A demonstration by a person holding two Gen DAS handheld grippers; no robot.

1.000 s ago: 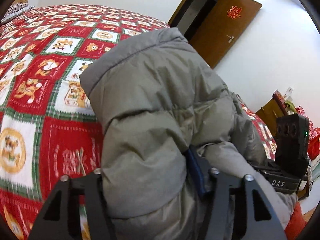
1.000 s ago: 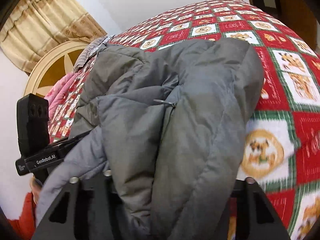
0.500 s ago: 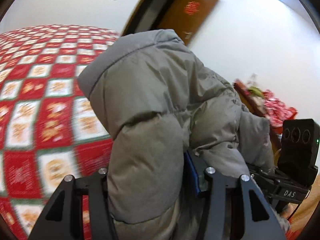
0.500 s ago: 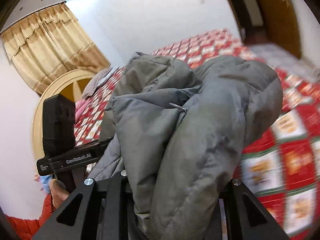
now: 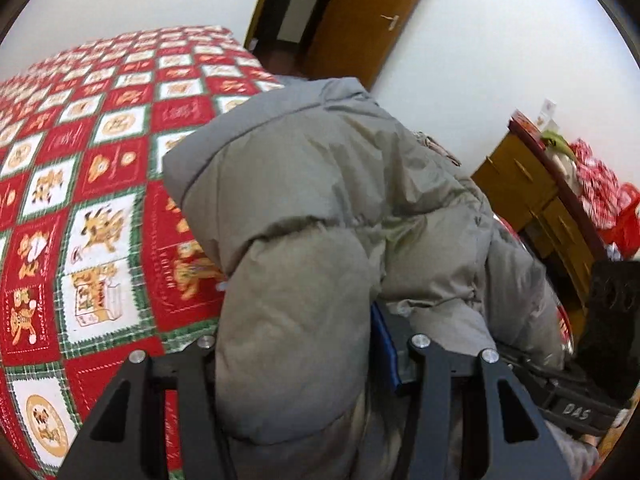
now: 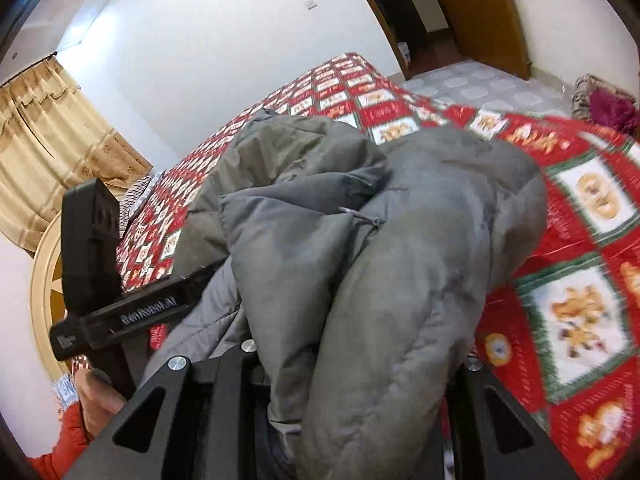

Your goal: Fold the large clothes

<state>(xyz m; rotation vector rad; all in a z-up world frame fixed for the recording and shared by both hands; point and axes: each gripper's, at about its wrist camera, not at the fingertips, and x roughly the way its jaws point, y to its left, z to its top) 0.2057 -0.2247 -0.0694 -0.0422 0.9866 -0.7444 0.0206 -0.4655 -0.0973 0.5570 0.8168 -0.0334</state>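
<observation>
A bulky grey puffer jacket (image 5: pixel 320 220) is bunched up and held above the red patterned bedspread (image 5: pixel 100 200). My left gripper (image 5: pixel 304 360) is shut on a thick fold of the jacket; padding bulges over its fingers. My right gripper (image 6: pixel 352 376) is shut on another fold of the jacket (image 6: pixel 380 260), which hides the fingertips. The right gripper's body (image 5: pixel 600 340) shows at the right of the left wrist view. The left gripper's body (image 6: pixel 104 272) shows at the left of the right wrist view, in a hand with a red sleeve.
The bed (image 6: pixel 580 280) with the red, white and green quilt lies under the jacket. A wooden door (image 5: pixel 360 20) stands behind. A wooden cabinet (image 5: pixel 532 200) with red items stands at the right. A curtain (image 6: pixel 48 140) and a round headboard (image 6: pixel 44 280) are at the left.
Both grippers have swung with the jacket still held. The views have turned, so the door, floor and bed edge show more. The jacket stays bunched between the grippers.
</observation>
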